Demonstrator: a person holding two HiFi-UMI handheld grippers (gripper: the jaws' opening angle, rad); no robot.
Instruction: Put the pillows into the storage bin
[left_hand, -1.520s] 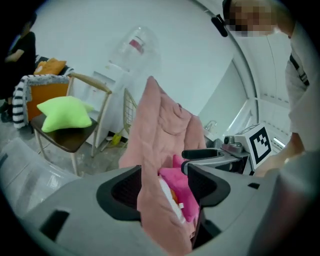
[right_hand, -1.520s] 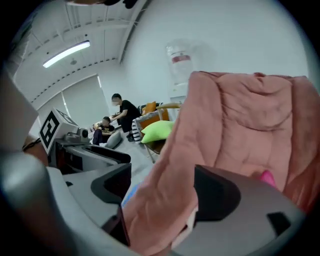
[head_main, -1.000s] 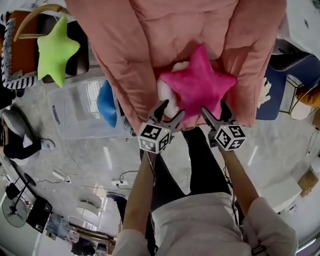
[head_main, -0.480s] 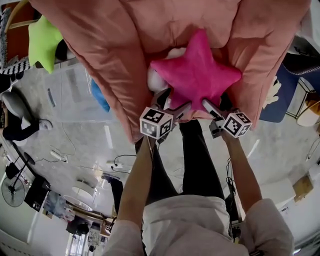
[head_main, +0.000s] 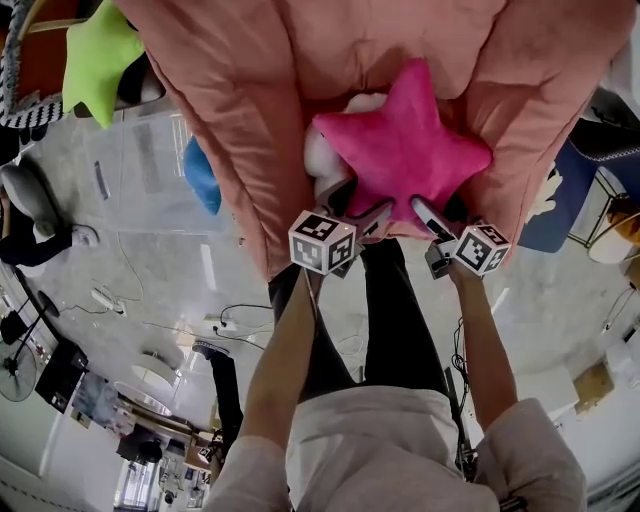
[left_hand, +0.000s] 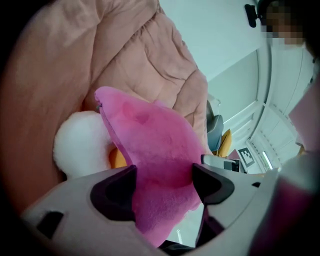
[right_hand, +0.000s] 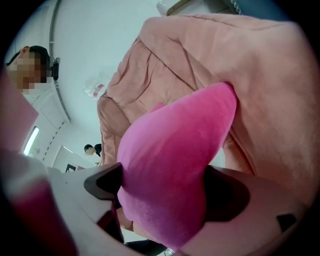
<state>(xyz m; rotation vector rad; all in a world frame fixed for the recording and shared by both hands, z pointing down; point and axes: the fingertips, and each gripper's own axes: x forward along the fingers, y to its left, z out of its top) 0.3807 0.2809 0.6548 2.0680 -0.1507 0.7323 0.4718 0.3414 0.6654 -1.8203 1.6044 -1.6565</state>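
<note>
At the upper centre of the head view, the pink pillow (head_main: 400, 150) lies on a salmon quilt (head_main: 240, 90); it is star-shaped, with two of its points turned down-frame toward the person; a white cushion (head_main: 322, 162) sits against its left side. That orientation presents one point to each tool; the likely reason for a two-handed hold is that the pillow is broad and soft, so a pinch on one point alone would let the rest sag and swing.

On the lower-left point sits the left gripper (head_main: 358, 205); its own view shows the plush filling the whole gap and narrowed where both pads bear on it; the jaws stand nearly as wide as they go and have just been closing onto the fabric. On the lower-right point sits the right gripper (head_main: 442, 210); its own view shows the plush bulging between the pads and touching both; these jaws are likewise wide and have just been closing. Judged from this, both holds are light and early; the pillow is not yet lifted off the quilt.

At the left of the head view stands the storage bin (head_main: 130, 195), clear-walled and well apart from the pink pillow; a blue pillow (head_main: 200, 175) already lies inside it. At the upper left of the frame rests a green pillow (head_main: 95, 55), also star-shaped, beyond the bin and outside it; at least two pillows therefore appear to remain for transfer.
</note>
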